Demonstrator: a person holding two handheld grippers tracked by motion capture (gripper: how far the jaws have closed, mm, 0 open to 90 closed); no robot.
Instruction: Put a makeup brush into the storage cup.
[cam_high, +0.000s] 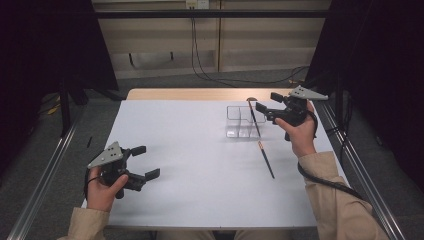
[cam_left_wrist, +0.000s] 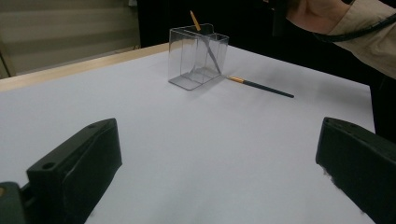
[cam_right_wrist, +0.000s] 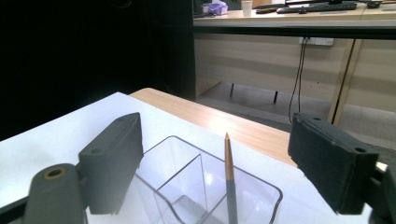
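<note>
Upper right of frame: clear organiser (cam_high: 239, 121) holding one brush (cam_high: 253, 117); second brush (cam_high: 266, 160) lay on surface (cam_high: 190, 165); right gripper (cam_high: 265, 102) and left gripper (cam_high: 145, 161) both stood apart.

Probably an office or lab: desk (cam_right_wrist: 299, 18) with keyboard (cam_right_wrist: 322, 6), black curtains (cam_high: 45, 45).

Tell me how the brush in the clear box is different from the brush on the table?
The brush in the clear box leans up against the clear box; the brush on the table lies flat outside it. The right claw is open beside the boxed one; the table one lies apart. Both are thin, dark and orange-banded.
</note>
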